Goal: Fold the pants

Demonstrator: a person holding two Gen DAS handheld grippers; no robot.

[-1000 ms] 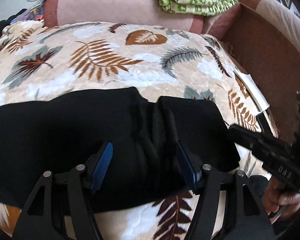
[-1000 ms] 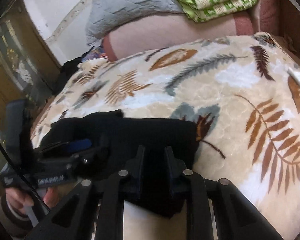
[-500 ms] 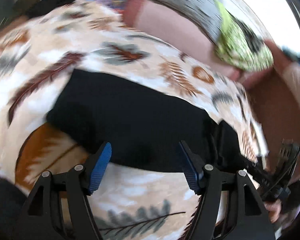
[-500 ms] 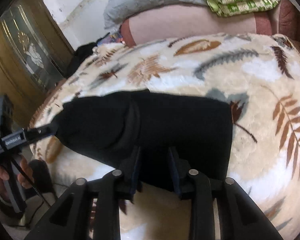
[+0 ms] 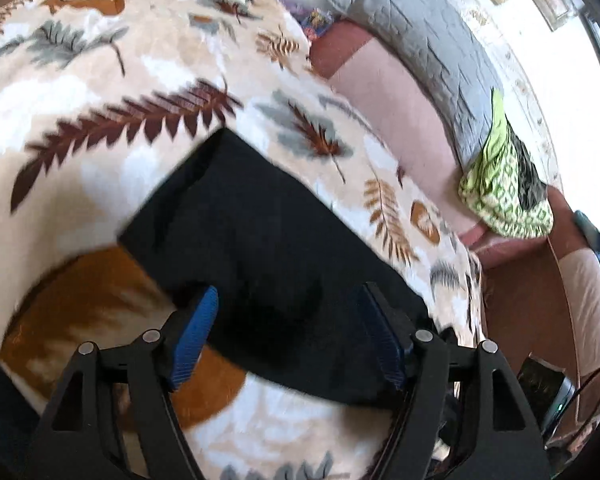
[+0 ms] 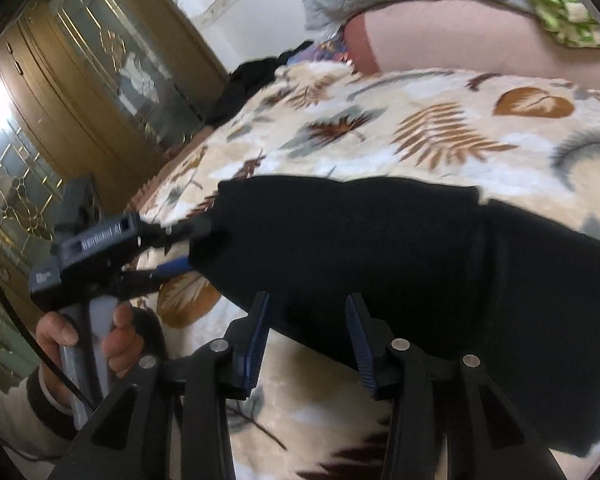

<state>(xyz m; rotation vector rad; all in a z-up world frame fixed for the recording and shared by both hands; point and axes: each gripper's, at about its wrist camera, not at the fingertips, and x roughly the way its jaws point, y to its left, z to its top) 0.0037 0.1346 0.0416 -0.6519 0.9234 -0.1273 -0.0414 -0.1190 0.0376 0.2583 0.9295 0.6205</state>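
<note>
The black pants (image 5: 268,240) lie folded in a long band on the leaf-patterned blanket (image 5: 100,92). My left gripper (image 5: 288,320) is open over one end of them, its blue pads (image 5: 196,332) standing wide of the cloth. In the right wrist view that left gripper (image 6: 192,248) straddles the left end of the pants (image 6: 380,248), and a hand (image 6: 88,332) holds its handle. My right gripper (image 6: 308,320) is at the near edge of the pants. Its jaws are opening, with the cloth edge between them and the pads off it.
A grey quilted pillow (image 5: 420,52) and a green patterned cloth (image 5: 504,196) rest on a pink bolster (image 5: 388,108) at the blanket's far side. A wooden cabinet with glass doors (image 6: 80,92) stands at the left. Dark clothing (image 6: 256,76) is heaped beside it.
The left gripper slid from the bunched middle of the pants to their left end and rolled. The right gripper let go of the near edge, widened its jaws and shifted left.
</note>
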